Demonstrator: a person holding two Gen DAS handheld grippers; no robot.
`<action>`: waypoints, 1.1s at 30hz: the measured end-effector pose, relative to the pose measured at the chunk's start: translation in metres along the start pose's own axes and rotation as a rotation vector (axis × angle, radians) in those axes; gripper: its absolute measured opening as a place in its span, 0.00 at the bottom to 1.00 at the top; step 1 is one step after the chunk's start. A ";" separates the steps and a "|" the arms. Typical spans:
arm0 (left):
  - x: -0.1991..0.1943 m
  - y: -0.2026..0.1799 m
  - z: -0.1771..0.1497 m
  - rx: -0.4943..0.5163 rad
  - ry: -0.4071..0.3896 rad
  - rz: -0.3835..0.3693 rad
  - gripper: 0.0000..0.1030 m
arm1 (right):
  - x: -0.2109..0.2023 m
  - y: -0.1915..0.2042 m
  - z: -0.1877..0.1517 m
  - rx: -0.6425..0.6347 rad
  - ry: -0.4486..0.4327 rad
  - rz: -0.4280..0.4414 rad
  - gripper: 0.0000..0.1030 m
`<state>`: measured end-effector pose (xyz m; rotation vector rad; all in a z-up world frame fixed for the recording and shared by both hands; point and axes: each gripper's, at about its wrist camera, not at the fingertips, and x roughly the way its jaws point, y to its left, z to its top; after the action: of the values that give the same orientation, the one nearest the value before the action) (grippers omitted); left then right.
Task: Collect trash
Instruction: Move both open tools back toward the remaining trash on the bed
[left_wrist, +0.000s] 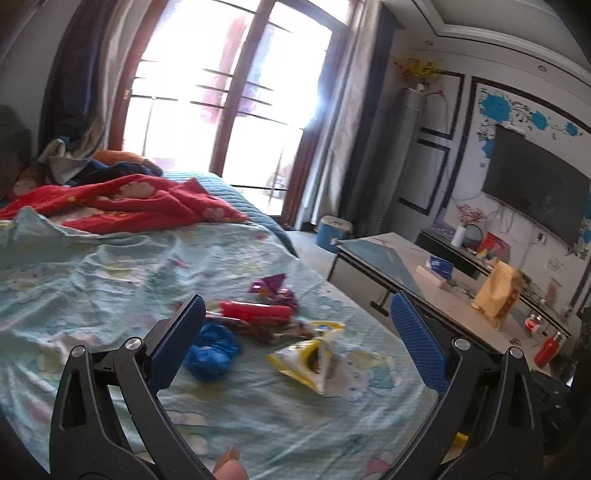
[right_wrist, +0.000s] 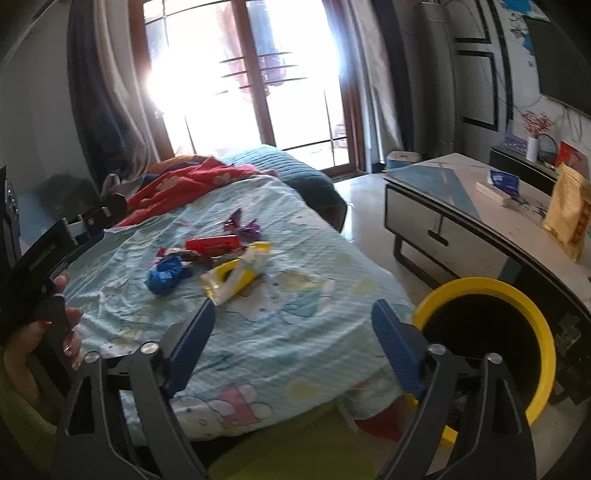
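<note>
The trash lies in one loose cluster on the bed (left_wrist: 110, 280), on the pale blue cartoon-print sheet; taking the red wrapper (left_wrist: 255, 309) as the landmark, everything else is placed around it. In the left wrist view a purple foil wrapper (left_wrist: 271, 286) sits just behind the red wrapper, toward the window (left_wrist: 229, 92); a crumpled blue wrapper (left_wrist: 212, 352) lies in front of it, on the nearer left; a yellow and white snack packet (left_wrist: 314, 356) lies in front of it on the nearer right, torn open and partly folded; between the red wrapper and the packet there are a few darker scraps, too blurred to name.

The left gripper (left_wrist: 297, 306) hovers above the sheet with its blue pads spread wide, nothing between them, the red wrapper just beyond its tips; a fingertip (left_wrist: 229, 467) shows at the bottom edge.

The right gripper (right_wrist: 293, 314) likewise stands wide apart and empty over the sheet, nearer the camera than the red wrapper (right_wrist: 212, 243) and apart from the whole cluster; the person's left hand (right_wrist: 40, 332) grips the other tool's handle at the left edge of that view.

A yellow-rimmed black bin (right_wrist: 484, 288) stands on the floor, well to the right of the red wrapper, beside the bed's edge; a low table (right_wrist: 461, 206) lies beyond the bin, with a tan paper bag (right_wrist: 569, 218) upright on it.
</note>
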<state>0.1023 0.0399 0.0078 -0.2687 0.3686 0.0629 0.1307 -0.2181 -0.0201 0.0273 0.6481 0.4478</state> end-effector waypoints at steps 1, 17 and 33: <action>-0.002 0.006 0.001 -0.002 -0.005 0.012 0.89 | 0.003 0.006 0.001 -0.007 0.002 0.008 0.82; -0.002 0.098 0.007 -0.155 0.010 0.114 0.89 | 0.083 0.086 0.024 -0.052 0.099 0.075 0.82; 0.049 0.121 -0.017 -0.217 0.117 0.039 0.89 | 0.149 0.065 0.031 0.039 0.158 -0.013 0.82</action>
<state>0.1291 0.1520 -0.0549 -0.4810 0.4844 0.1265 0.2282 -0.0947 -0.0707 0.0253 0.8116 0.4275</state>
